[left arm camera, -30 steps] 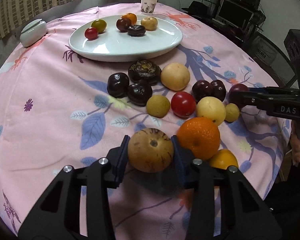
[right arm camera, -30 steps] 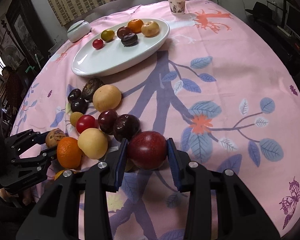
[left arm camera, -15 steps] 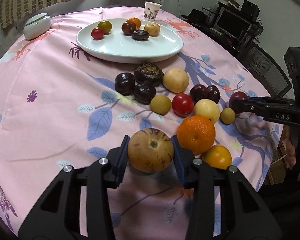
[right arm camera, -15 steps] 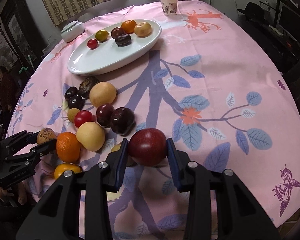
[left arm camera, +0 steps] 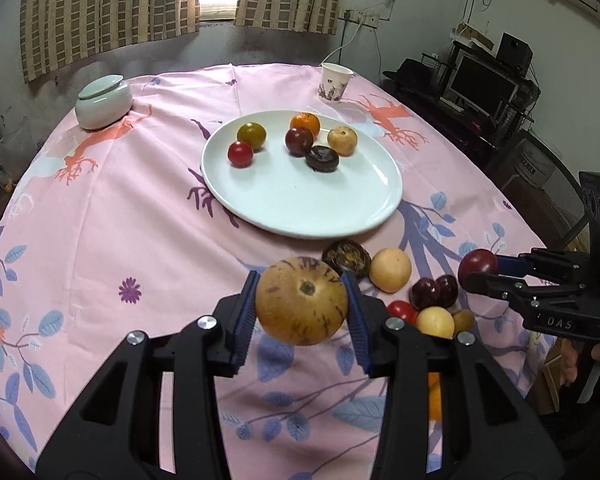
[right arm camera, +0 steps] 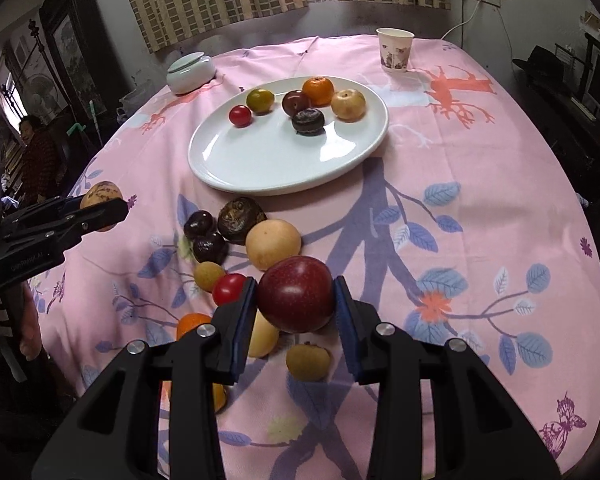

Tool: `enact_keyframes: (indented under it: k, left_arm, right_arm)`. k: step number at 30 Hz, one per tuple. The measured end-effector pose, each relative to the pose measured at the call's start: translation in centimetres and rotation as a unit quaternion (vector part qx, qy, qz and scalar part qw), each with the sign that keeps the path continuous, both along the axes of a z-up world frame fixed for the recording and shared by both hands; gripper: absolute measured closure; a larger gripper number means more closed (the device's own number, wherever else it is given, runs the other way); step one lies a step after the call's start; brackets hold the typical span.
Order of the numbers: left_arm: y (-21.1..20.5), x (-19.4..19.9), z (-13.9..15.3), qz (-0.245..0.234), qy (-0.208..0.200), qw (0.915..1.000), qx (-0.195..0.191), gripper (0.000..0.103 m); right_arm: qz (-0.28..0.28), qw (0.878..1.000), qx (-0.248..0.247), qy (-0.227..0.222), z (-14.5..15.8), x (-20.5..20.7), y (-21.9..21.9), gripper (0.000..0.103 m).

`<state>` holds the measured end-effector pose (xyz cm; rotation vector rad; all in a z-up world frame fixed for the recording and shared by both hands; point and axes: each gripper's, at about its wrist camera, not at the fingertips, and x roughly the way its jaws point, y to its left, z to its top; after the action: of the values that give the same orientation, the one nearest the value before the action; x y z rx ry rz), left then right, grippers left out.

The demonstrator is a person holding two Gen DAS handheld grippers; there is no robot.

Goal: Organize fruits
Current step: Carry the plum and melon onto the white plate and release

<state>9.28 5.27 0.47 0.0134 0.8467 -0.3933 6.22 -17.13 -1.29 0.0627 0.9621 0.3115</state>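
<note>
Carrying two fruits toward white plate [left arm camera: 384,208]: left gripper [left arm camera: 302,308] clenched on speckled tan fruit [left arm camera: 301,306], right gripper [right arm camera: 295,296] clenched on dark red plum [right arm camera: 295,294]. Best kept level, lifted clear over loose fruit pile [right arm camera: 236,240] beneath. Open plate room ahead, nearer than six fruits at far rim.

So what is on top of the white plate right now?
On the white plate: six small fruits, a red tomato, a green one, a plum, an orange, a tan fruit and a dark wrinkled one. None covered.
</note>
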Motion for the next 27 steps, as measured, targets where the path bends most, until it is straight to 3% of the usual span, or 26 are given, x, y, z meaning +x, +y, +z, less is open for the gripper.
enact_keyframes:
  k: [4, 7, 14, 21, 27]
  left_arm:
    - [0.0, 3.6, 1.1, 0.014, -0.006, 0.9998, 0.013, 0.061]
    - [-0.2, 8.1, 1.3, 0.025, 0.011, 0.9996, 0.012, 0.061]
    - [-0.9, 17.7, -1.0, 0.05, 0.054, 0.9972, 0.015, 0.061]
    - [-0.6, 20.4, -3.5, 0.053, 0.085, 0.9949, 0.007, 0.061]
    - [-0.6, 21.3, -3.9, 0.054, 0.092, 0.9943, -0.01, 0.059]
  right_arm:
    - [0.042, 0.999, -0.008, -0.025, 1.5, 2.9, 1.9, 0.064]
    - [0.069, 0.997, -0.016, -0.036, 2.2, 6.5, 3.9, 0.064]
    - [0.101, 0.993, -0.061, -0.029, 0.0, 16.8, 8.6, 0.064]
    - [0.105, 0.992, -0.069, -0.008, -1.9, 22.3, 9.4, 0.064]
    - [0.114, 0.99, -0.086, -0.015, -2.4, 23.3, 9.9, 0.064]
